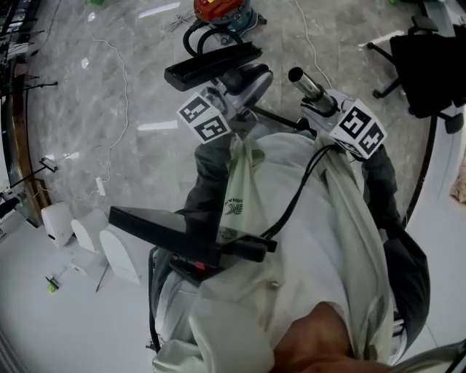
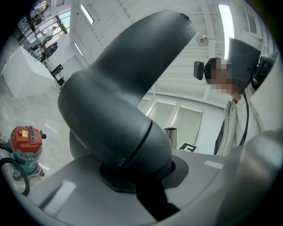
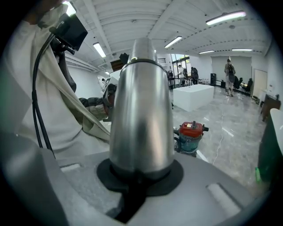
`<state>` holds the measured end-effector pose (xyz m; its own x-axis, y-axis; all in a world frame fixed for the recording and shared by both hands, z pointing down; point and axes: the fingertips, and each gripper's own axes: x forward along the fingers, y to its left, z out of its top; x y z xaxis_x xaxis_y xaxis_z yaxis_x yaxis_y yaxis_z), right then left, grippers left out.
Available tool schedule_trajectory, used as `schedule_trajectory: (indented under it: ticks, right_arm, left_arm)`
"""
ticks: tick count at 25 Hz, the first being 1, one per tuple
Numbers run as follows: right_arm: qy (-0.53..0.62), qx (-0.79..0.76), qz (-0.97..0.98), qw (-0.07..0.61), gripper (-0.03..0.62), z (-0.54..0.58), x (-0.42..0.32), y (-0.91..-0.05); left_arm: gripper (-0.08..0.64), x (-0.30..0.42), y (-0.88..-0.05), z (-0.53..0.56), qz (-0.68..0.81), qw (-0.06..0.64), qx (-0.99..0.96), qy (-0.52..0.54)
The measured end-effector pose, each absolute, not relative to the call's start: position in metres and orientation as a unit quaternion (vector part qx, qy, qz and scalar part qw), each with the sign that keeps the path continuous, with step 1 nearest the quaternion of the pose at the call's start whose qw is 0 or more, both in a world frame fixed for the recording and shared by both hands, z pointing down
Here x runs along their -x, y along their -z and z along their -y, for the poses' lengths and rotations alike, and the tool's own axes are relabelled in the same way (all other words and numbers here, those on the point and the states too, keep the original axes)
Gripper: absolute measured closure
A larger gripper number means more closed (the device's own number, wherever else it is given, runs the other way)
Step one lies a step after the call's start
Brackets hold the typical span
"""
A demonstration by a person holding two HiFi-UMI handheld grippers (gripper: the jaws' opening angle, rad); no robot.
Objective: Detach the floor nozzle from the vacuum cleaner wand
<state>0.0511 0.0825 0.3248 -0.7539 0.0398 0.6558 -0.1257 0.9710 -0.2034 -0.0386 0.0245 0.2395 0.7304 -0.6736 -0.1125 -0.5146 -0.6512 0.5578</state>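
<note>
My left gripper (image 1: 237, 98) (image 2: 137, 176) is shut on the grey elbow neck (image 2: 119, 106) of the floor nozzle. The nozzle's black head (image 1: 211, 64) lies level above the floor in the head view. My right gripper (image 1: 322, 104) (image 3: 139, 172) is shut on the shiny metal wand (image 1: 306, 84) (image 3: 141, 106). The wand's open end (image 2: 170, 133) shows beyond the nozzle neck in the left gripper view. A gap separates wand and nozzle; they are not joined.
The red-topped vacuum canister (image 1: 218, 11) (image 3: 191, 136) (image 2: 26, 145) stands on the marble floor ahead with its black hose (image 1: 200, 36). An office chair (image 1: 422, 65) is at the right. White units (image 1: 87, 233) and cables lie at the left. A black bar (image 1: 167, 232) sticks out near the person's torso.
</note>
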Motion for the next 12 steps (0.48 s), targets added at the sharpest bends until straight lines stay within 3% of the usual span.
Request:
schedule_trajectory:
  ticks: [12]
  right_arm:
    - [-0.113,-0.017,0.929,0.352,0.552,-0.089,-0.042,-0.323]
  left_arm:
    - [0.485,0.034,-0.228,-0.045,0.332,0.249,-0.889,0.196]
